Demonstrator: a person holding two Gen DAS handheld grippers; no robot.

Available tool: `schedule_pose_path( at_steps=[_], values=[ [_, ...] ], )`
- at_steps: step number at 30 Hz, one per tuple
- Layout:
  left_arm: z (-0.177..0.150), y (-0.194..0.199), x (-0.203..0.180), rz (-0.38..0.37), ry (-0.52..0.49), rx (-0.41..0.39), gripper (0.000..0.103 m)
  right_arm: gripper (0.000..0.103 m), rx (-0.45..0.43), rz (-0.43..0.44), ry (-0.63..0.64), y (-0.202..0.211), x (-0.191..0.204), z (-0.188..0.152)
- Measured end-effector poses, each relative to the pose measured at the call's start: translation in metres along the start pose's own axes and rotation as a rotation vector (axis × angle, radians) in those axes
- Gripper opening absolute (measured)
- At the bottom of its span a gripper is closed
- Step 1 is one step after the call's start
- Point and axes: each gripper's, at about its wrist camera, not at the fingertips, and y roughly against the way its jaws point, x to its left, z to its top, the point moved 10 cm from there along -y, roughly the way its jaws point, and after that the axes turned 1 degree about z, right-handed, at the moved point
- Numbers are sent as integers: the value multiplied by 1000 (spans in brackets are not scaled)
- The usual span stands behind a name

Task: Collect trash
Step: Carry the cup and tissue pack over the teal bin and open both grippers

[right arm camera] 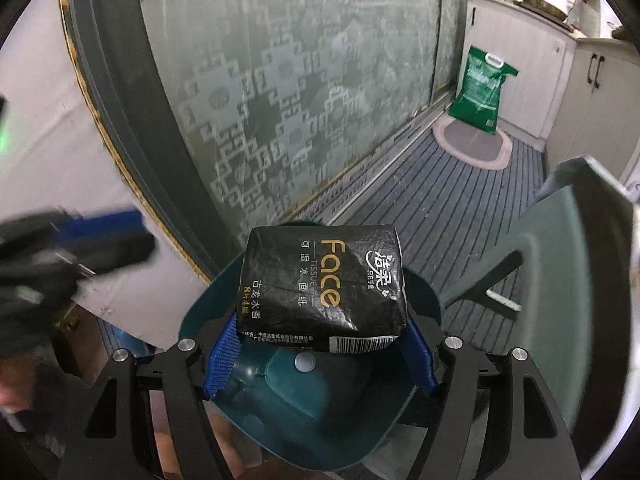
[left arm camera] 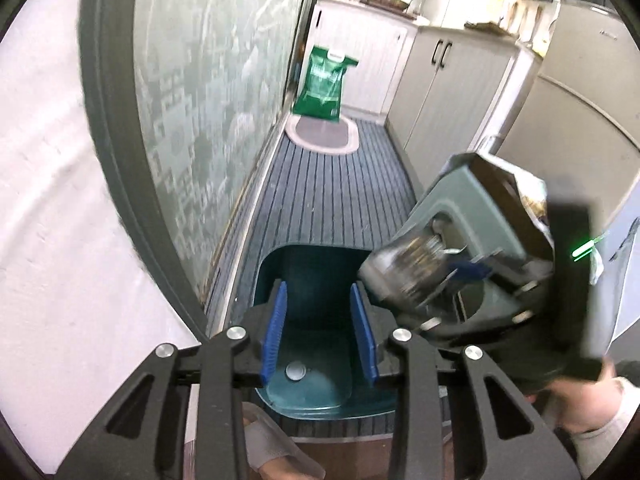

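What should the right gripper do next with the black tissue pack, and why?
Probably open and let it drop. The right gripper holds the black tissue pack directly above the open teal bin, whose inside looks nearly bare. The left gripper is open and carries nothing.

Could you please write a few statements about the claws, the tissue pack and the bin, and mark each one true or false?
1. The right claw grips a black tissue pack. True.
2. The pack lies on the floor beside the bin. False: it is held above the open teal bin.
3. The left claw holds a bottle. False: its jaws are open and empty.
4. A green bag stands at the far end of the floor. True.
5. The bin is packed full. False: its bare bottom shows.
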Motion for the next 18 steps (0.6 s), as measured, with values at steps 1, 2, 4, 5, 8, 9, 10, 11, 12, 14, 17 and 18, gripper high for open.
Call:
schedule_pose_path(
  at_steps=[1, 2, 4, 5, 8, 9, 10, 11, 12, 14, 17, 18],
  values=[
    [3, 3, -2, -4, 4, -9, 35, 72, 16, 0, 6, -6, 2, -4],
    [6, 8, -3, -10, 6, -20, 34, 72, 32, 4, 12, -12, 5, -7],
    [12, 18, -9, -23, 2, -41, 33, 85, 71, 22, 23, -23, 12, -13],
    [14, 20, -11, -29, 2, -48, 33, 89, 76, 17, 29, -26, 14, -16],
    [23, 26, -18, -44, -3, -77, 33, 90, 91, 27, 44, -30, 21, -22],
    [25, 29, -21, -47, -7, -87, 33, 90, 91, 30, 50, -29, 22, -22],
    [28, 30, -22, -50, -10, -95, 33, 90, 90, 33, 62, -28, 25, -22],
    [32, 34, -26, -52, -17, -106, 33, 90, 88, 34, 67, -27, 26, -22],
    [35, 37, -30, -54, -23, -116, 33, 90, 82, 37, 69, -24, 28, -22],
    [44, 46, -37, -56, -43, -144, 33, 90, 60, 51, 71, -14, 32, -18],
    [54, 61, -44, -56, -68, -186, 35, 90, 12, 60, 75, 6, 36, -6],
    [59, 67, -47, -57, -77, -203, 36, 90, -8, 60, 77, 14, 36, -2]
  ],
)
